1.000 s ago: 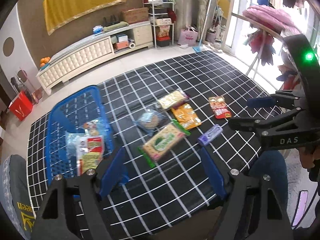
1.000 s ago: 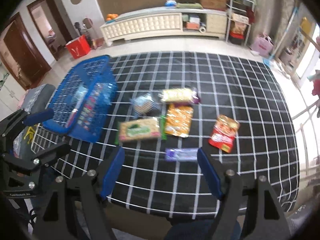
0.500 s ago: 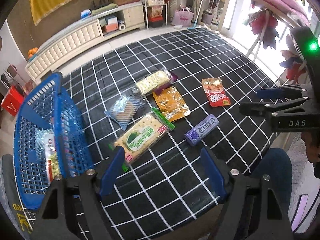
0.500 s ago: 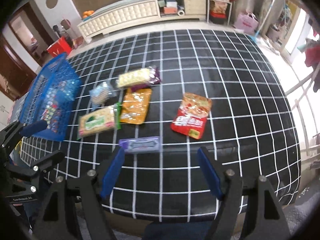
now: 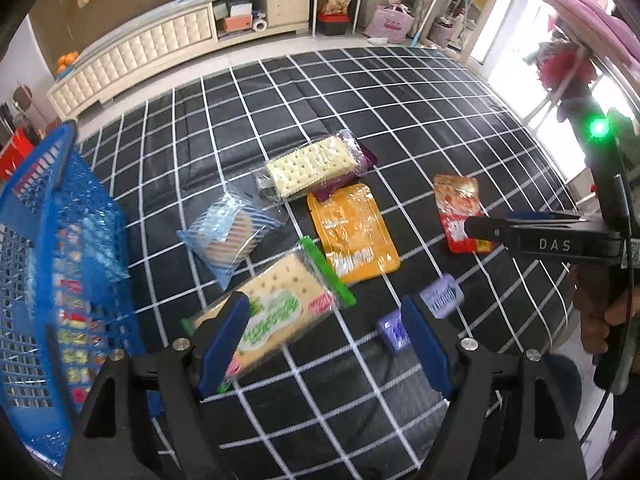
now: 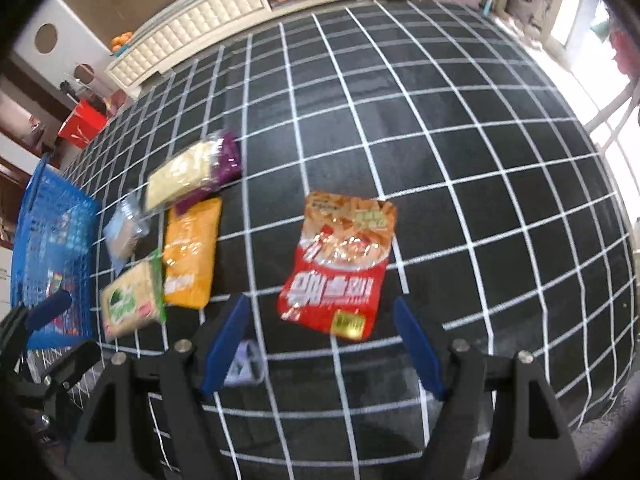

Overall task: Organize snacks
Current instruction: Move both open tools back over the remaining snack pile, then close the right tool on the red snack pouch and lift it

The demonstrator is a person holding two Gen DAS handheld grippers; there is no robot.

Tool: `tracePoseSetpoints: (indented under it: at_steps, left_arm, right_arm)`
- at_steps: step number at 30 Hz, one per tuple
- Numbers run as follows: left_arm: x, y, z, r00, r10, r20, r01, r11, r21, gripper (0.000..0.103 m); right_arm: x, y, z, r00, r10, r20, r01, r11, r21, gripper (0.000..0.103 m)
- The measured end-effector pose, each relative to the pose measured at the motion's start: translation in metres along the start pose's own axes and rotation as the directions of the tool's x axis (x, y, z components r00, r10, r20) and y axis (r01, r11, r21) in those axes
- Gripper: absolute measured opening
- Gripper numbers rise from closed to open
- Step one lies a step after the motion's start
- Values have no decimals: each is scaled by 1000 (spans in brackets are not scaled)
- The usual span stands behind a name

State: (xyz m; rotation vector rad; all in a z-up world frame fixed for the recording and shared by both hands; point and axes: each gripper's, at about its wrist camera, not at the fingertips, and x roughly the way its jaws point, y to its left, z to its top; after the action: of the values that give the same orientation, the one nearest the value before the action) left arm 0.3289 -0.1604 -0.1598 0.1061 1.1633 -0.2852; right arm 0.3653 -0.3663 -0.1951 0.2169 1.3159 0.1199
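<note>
Far to the left of the left gripper [image 5: 326, 332] stood the blue basket [image 5: 60, 216], already carrying several packets, so it was probably the collecting point for the loose snacks on the black grid-patterned worktop [image 5: 360, 92]. The left gripper had its jaws wide and empty, hanging over the near end of the green-edged cracker pack [image 5: 276, 304], with the small purple pack [image 5: 420, 312] by its right finger; that placement suggested the cracker pack as its likely pick. Just beyond lay a blue-striped biscuit bag [image 5: 230, 236], a clear-wrapped cracker pack [image 5: 312, 168] overlapping a purple wrapper, and an orange pouch [image 5: 352, 232], crowded enough that a lift should go straight up. The right gripper [image 6: 320, 340], also wide and holding nothing, was centred over the lower edge of the red snack bag [image 6: 340, 264], which lay apart from the rest. To its right and beyond it the worktop was bare, giving free room; the near edge ran close under both grippers.
</note>
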Motion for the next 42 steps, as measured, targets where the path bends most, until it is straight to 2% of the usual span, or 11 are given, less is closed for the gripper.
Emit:
tracePoseSetpoints:
  at_steps: [7,12,15,17,19,20,21,22,31,37,42]
  left_arm:
    - [39,11,15,999,-8,-39,5,997,-80,77]
    - [52,20,15,998,-13,-56,6,993,-116,77]
    - [49,24,11,999,-18,-48,12,992,-129,77]
    - [46,26,7,999,-18,-42,13,991,-132,77]
    - [44,26,4,999,-22,-44,16,991,-135,77]
    - [43,25,1,999,-22,-44,16,991,-135,77]
    - [41,24,-1,999,-22,-44,16,991,-136,77]
    - [41,24,-3,999,-24,-43,18,991,-135,77]
    - [29,17,-11,999,-18,-34,14,993,-117,77]
    - [29,13,-2,999,-20,-33,16,993,-119,77]
    - [36,2,6,999,-21,-47,16,994,-108,77]
  right_arm:
    - [25,-6,18,997,-61,-42,62,997,35,80]
    - [34,13,24,985,-162,-60,157,985,-71,80]
    - [33,26,14,979,-201,-31,195,972,-134,78]
    - [31,28,9,981,-195,-11,192,972,-137,74]
    - [27,34,3,983,-185,14,185,970,-160,61]
    - [27,40,-2,983,-185,16,185,967,-177,60]
    - [25,46,-7,985,-170,22,171,962,-213,49]
    - [24,50,-9,986,-163,25,164,959,-230,44]
    - [11,56,-37,992,-99,78,118,947,-299,28]
    - [-1,46,-55,997,-17,81,40,957,-286,24]
    - [-16,34,-44,994,26,104,2,966,-260,22]
